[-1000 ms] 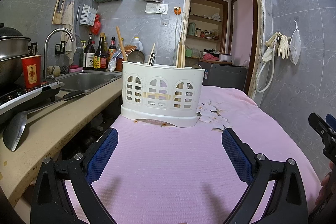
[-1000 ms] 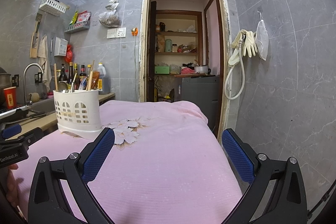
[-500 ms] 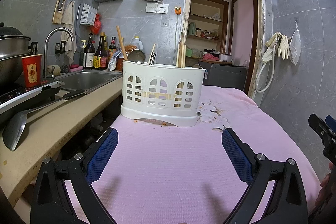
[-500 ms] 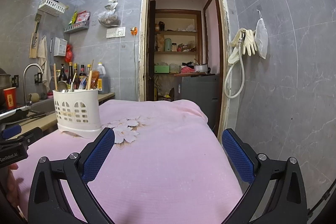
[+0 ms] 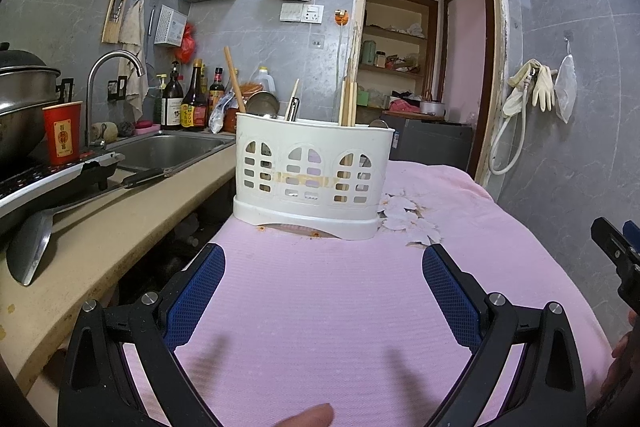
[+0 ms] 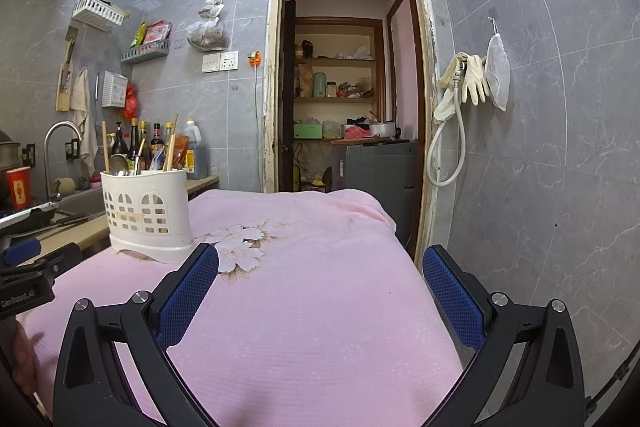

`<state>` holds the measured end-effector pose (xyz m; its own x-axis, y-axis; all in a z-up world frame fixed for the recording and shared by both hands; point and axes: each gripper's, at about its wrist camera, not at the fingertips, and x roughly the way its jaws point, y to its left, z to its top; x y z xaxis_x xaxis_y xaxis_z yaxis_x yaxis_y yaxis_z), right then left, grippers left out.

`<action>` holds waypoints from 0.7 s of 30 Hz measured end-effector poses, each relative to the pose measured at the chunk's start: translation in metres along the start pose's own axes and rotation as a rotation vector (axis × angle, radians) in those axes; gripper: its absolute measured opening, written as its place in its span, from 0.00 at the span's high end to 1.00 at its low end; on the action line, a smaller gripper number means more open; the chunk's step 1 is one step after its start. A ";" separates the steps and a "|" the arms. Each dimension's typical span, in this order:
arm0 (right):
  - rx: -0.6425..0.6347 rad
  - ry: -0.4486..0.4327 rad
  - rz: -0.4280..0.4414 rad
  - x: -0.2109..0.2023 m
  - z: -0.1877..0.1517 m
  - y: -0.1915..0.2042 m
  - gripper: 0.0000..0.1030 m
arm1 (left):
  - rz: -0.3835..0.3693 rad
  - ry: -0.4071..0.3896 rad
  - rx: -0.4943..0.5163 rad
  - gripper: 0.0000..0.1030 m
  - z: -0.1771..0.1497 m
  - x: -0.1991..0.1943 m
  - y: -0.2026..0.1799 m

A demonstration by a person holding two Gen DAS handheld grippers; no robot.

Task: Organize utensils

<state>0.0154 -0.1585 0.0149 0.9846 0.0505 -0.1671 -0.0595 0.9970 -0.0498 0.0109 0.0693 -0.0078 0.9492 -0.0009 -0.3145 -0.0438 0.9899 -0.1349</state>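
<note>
A white slotted utensil holder [image 5: 310,179] stands on the pink cloth-covered table [image 5: 320,307]; it also shows at the left in the right wrist view [image 6: 146,215]. Chopsticks [image 5: 347,103], a wooden handle [image 5: 234,79] and metal spoons [image 5: 262,103] stick up from it. My left gripper [image 5: 323,291] is open and empty, a short way in front of the holder. My right gripper [image 6: 320,291] is open and empty over the cloth, right of the holder.
A beige counter [image 5: 100,227] lies to the left with a sink [image 5: 168,147], a metal spatula [image 5: 32,247], a red cup [image 5: 62,133] and sauce bottles [image 5: 194,99]. A doorway [image 6: 344,87] is behind the table, a tiled wall [image 6: 560,147] at right.
</note>
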 end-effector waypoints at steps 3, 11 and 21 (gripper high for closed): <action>0.001 0.000 0.000 0.000 0.000 0.000 0.00 | 0.002 -0.007 0.006 0.06 -0.001 -0.001 0.000; 0.001 0.001 0.001 0.000 -0.001 0.000 0.00 | 0.010 -0.013 0.032 0.06 -0.002 -0.001 -0.003; 0.001 0.001 -0.002 0.000 -0.001 0.001 0.00 | 0.015 -0.022 0.048 0.06 0.000 -0.001 -0.003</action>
<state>0.0148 -0.1580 0.0138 0.9846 0.0489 -0.1676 -0.0579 0.9971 -0.0490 0.0097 0.0660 -0.0074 0.9553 0.0163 -0.2950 -0.0433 0.9954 -0.0854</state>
